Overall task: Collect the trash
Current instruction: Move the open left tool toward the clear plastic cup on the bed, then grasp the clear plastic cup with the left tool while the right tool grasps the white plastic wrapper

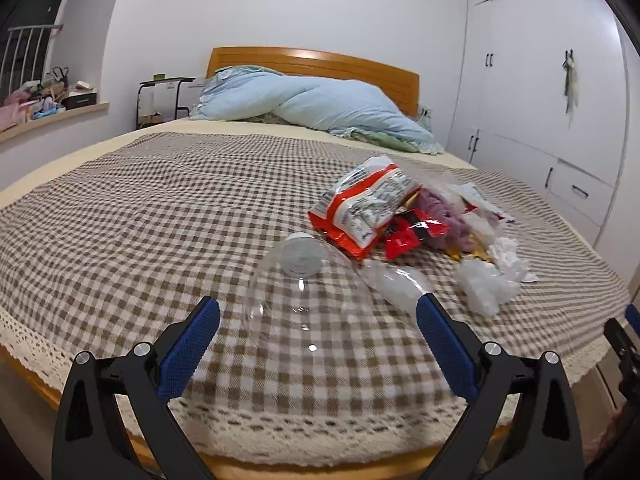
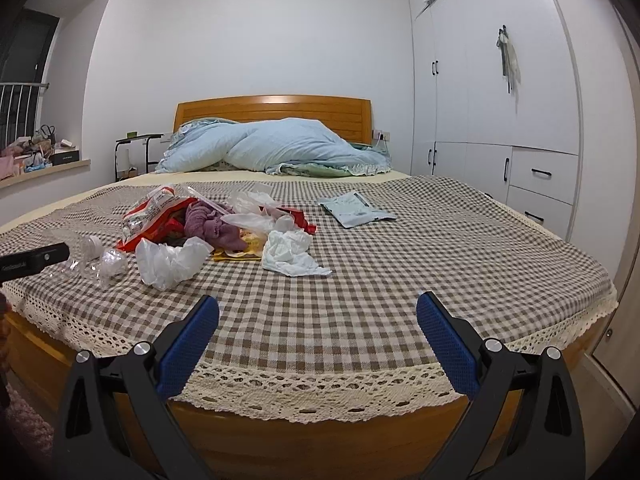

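Trash lies in a pile on the checked bedspread (image 1: 120, 220). A clear plastic bottle (image 1: 304, 292) with a pale cap lies on its side just ahead of my left gripper (image 1: 318, 314), which is open with the bottle's base between its blue fingers. Behind it sit a red-and-white snack bag (image 1: 368, 204), a small red wrapper (image 1: 412, 232), purple cloth (image 1: 448, 216) and crumpled white plastic (image 1: 488, 280). My right gripper (image 2: 318, 314) is open over the bed's foot edge, empty. In its view the pile (image 2: 208, 228), a white tissue (image 2: 288, 254) and a flat pale pouch (image 2: 356, 208) lie ahead.
A blue duvet (image 2: 272, 148) is heaped against the wooden headboard (image 2: 272, 110). White wardrobes (image 2: 500, 92) line the right wall. A side table (image 2: 136, 152) and a cluttered window sill (image 2: 36, 160) are at the left. The bedspread has a lace edge (image 2: 320, 388).
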Demonstrator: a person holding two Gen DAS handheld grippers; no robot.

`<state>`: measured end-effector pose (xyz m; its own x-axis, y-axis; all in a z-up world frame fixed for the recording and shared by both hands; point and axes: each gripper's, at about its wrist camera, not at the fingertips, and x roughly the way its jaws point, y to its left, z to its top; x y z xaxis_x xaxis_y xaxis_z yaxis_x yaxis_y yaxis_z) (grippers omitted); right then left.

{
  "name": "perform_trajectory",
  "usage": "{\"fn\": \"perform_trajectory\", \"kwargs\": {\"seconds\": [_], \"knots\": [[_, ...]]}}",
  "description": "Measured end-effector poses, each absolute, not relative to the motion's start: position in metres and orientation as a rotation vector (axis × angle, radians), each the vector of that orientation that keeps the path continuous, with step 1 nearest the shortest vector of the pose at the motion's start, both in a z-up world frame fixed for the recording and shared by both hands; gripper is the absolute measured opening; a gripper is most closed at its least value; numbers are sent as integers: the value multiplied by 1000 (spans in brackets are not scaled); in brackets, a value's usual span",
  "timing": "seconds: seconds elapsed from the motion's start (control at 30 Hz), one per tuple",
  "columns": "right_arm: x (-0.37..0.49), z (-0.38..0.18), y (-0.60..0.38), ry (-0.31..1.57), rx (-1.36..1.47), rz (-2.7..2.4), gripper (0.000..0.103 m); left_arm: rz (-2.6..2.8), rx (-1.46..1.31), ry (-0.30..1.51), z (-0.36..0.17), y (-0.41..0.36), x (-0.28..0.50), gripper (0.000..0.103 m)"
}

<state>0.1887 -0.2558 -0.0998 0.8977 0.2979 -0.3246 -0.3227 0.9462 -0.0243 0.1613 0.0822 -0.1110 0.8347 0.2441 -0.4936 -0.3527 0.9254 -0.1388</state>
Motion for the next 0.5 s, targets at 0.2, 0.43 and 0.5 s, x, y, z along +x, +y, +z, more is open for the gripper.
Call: {"fn": "perform_trajectory", "kwargs": {"seconds": [0.2, 0.43, 0.5], "knots": [[187, -105, -251, 336, -104, 325, 95, 311, -263, 525, -116, 89, 175, 70], [183, -113, -243, 347, -151, 328, 95, 240, -304, 508, -112, 91, 169, 58], [182, -115, -239, 352, -166, 334, 95, 229, -295, 494, -109, 89, 166, 58]]}}
